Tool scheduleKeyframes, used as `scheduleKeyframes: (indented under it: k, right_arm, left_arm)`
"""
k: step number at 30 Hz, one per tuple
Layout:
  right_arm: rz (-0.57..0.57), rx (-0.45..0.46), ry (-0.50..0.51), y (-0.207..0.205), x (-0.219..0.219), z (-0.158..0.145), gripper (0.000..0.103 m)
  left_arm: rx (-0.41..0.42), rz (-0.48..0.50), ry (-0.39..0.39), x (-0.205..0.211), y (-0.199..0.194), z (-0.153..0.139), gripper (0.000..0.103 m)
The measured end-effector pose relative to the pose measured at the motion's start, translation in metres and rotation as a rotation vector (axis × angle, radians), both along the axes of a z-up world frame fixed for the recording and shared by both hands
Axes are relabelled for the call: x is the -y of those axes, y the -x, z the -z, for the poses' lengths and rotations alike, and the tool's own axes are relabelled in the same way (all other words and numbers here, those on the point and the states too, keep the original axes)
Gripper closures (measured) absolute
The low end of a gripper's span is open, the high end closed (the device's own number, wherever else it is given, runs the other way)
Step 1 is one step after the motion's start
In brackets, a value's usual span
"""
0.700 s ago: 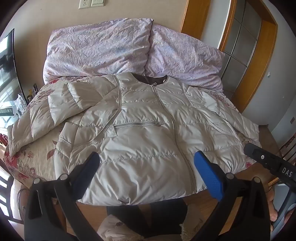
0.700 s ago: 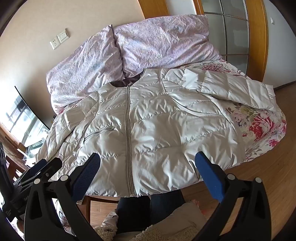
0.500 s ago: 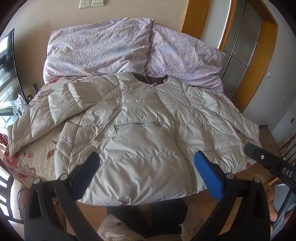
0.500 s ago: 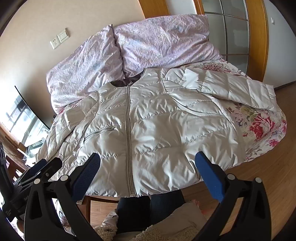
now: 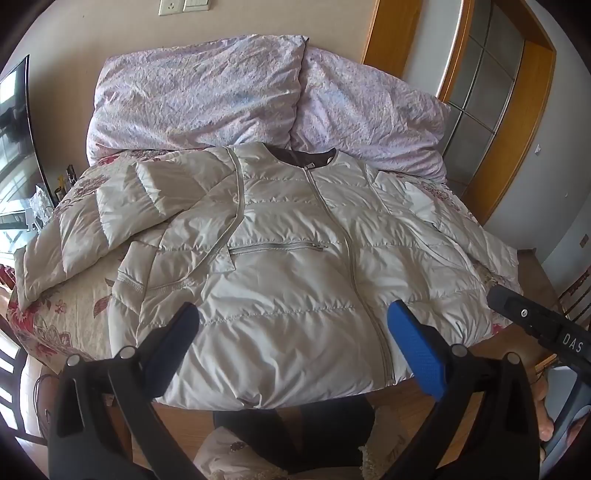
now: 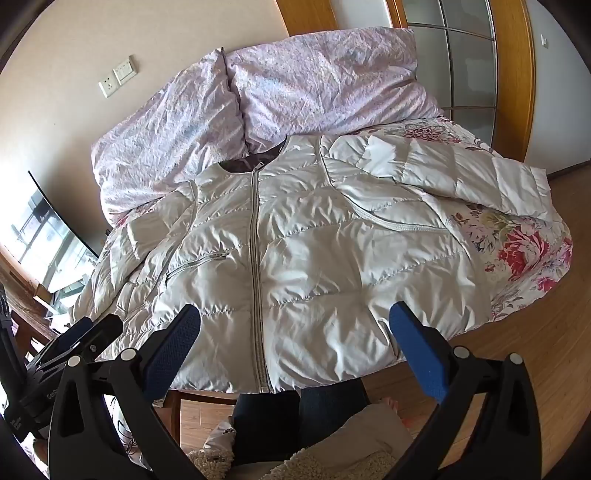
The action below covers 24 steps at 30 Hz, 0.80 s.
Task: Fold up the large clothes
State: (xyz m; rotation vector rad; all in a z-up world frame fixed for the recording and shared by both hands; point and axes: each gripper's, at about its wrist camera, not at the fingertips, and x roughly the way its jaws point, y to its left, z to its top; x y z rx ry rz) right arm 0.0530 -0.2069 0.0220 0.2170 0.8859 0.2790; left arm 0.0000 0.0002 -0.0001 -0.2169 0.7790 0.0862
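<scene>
So the setup is a bed with a floral quilt [image 5: 66,317], red and pink flowers on cream, pushed up against a beige wall. Two wrinkly lilac pillows [image 5: 207,96] lean on that wall at 12 o'clock, with a wall socket [image 5: 170,6] above them. Wood-framed door with frosted panes [image 5: 480,92] at about 2 o'clock in the left wrist view, a dark TV screen [image 5: 14,122] over at 9 o'clock, and wooden flooring [image 6: 535,350] around the bed.

The puffer jacket [image 5: 280,280], a shiny cream colour, is lying front-up and zipped, right in the middle of the quilt. Its long axis runs 6 to 12: collar with the brown lining [image 5: 301,157] points at the pillows at 12 o'clock, and the hem hangs over the near bed edge at 6. One sleeve [image 5: 96,229] is bent out toward 9 o'clock in the left view; the other sleeve [image 6: 461,173] stretches toward 2 o'clock in the right wrist view. A zipped chest pocket [image 5: 275,246] sits just beside the main zipper.

Left gripper [image 5: 291,332] hovers over the hem with its blue pads spread wide, nothing between them. Right gripper [image 6: 295,336] is the same, jaws wide apart over the hem, not touching the fabric as far as I can tell.
</scene>
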Motion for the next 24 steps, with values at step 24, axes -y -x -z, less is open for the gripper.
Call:
scheduleKeyframes:
  k: [24]
  right_arm:
    - [0.001,-0.003,-0.002,0.0000,-0.0004,0.0009,0.001]
  left_arm:
    - [-0.002,0.001,0.001,0.0000,-0.0001,0.0001,0.002]
